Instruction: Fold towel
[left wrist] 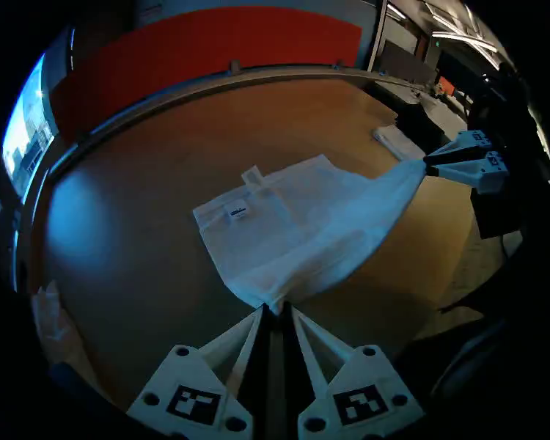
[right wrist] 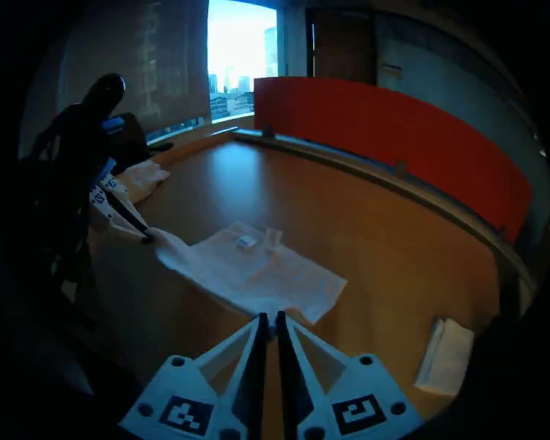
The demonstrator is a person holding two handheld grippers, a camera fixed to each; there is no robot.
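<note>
A white towel (left wrist: 304,227) lies part-folded on the wooden table (left wrist: 128,220), a tag on its top. In the left gripper view, my left gripper (left wrist: 279,308) is shut on the towel's near corner. My right gripper (left wrist: 425,165) pinches the far right corner, lifted and pulled taut off the table edge. In the right gripper view, the towel (right wrist: 260,275) spreads ahead of my right gripper (right wrist: 271,317), whose fingers are closed on its near edge. My left gripper (right wrist: 147,236) holds the far left corner there.
A red partition (left wrist: 224,44) runs along the table's back edge. A folded white cloth (right wrist: 444,356) lies near the right edge. A crumpled cloth (right wrist: 139,180) sits at the far left corner. A person's dark shape (right wrist: 77,147) stands behind the left gripper.
</note>
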